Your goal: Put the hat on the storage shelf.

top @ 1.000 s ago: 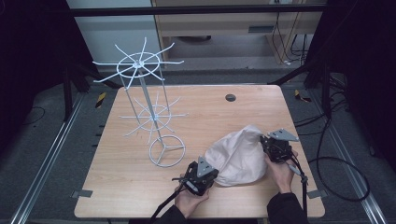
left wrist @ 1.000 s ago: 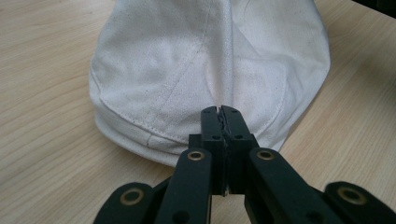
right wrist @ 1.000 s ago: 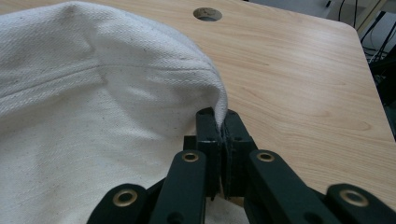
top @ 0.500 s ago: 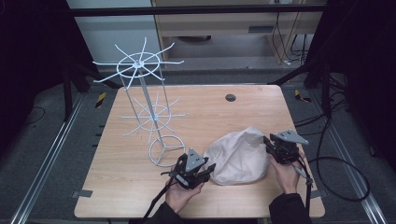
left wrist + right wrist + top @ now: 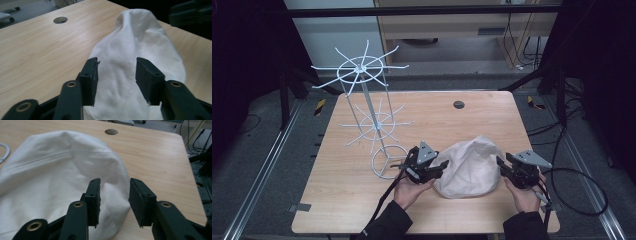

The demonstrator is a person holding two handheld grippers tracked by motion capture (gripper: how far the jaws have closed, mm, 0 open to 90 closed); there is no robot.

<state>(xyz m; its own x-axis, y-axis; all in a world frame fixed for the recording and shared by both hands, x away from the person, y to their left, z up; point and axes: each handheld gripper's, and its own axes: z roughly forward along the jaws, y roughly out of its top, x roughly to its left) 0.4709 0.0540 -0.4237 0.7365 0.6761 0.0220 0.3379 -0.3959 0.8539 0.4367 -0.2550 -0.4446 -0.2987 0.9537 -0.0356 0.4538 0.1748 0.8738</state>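
Note:
A white cloth (image 5: pixel 469 167) lies in a rounded heap on the wooden table (image 5: pixel 437 120), near the front. My left gripper (image 5: pixel 443 166) sits at the cloth's left edge, pointing right. Its jaws have just been opening and stand apart. In the left gripper view the cloth (image 5: pixel 135 52) lies under and beyond the left gripper (image 5: pixel 116 72), and the pads do not press it. My right gripper (image 5: pixel 501 166) is at the cloth's right edge. Its jaws have also just been opening; the cloth (image 5: pixel 57 172) lies behind the right gripper (image 5: pixel 113 193), untouched.
A white wire rack (image 5: pixel 364 67) with two tiers of spokes stands at the table's left, its ring base (image 5: pixel 387 161) just left of my left gripper. A round hole (image 5: pixel 458 104) is in the tabletop at the back. Cables trail off the front edge and to the right.
Both grippers went from shut on the cloth to open and let it go. The left one drew back to the left and rose, the right one drew off to the right. The cloth settled rounder.

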